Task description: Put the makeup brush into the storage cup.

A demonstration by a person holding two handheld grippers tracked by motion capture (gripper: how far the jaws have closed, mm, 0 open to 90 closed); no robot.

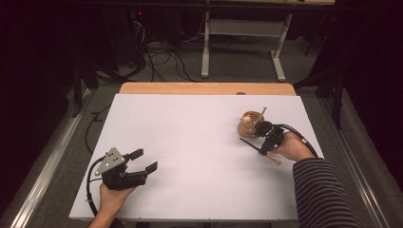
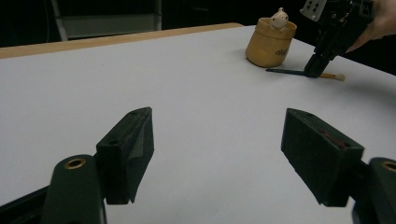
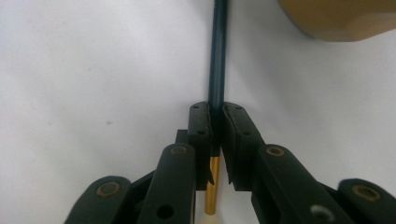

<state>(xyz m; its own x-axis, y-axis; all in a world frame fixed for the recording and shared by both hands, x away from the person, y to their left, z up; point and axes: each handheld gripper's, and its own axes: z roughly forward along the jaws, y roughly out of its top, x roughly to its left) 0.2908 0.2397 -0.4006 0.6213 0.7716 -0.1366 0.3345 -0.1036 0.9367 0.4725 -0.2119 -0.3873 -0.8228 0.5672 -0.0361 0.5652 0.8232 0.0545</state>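
Observation:
A thin brush with a dark blue-green shaft, a gold ferrule and a pale tip lies on the white table, at its right side. My right gripper points down onto it and is shut on the brush where the shaft meets the ferrule. Just beyond stands a tan cup with a small bear figure on its rim. At the table's near left my left gripper rests open with nothing between its jaws. From the left gripper view, the cup, the brush and the right gripper sit far off at upper right.
A wooden strip runs along the table's far edge. Beyond it, the white legs of another table and loose cables sit on the floor. The cup's base stands close to the brush's shaft.

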